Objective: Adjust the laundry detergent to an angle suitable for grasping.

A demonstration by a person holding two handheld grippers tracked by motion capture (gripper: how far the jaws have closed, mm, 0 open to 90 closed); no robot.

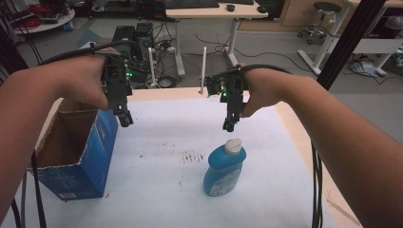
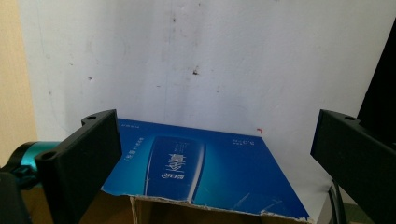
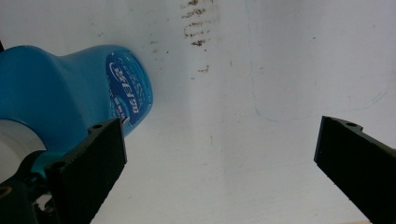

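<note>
A blue bottle [image 1: 224, 168] with a white cap lies on the white table cover, cap toward the far side; the right gripper view shows that bottle [image 3: 65, 100] at the left. My right gripper [image 1: 229, 126] hangs just above and beyond the cap, pointing down, open with nothing between its jaws [image 3: 219, 158]. A blue cardboard box [image 1: 78, 149] with its top open stands at the left. My left gripper [image 1: 125, 120] hovers over the box's far right corner, open and empty [image 2: 217, 154], looking down on the box's blue side [image 2: 201, 172].
The white cover [image 1: 161, 190] has a patch of brown marks [image 1: 191, 156] left of the bottle. Cables trail from both grippers. Beyond the table's far edge stand two white posts [image 1: 204, 71], desks and a stool.
</note>
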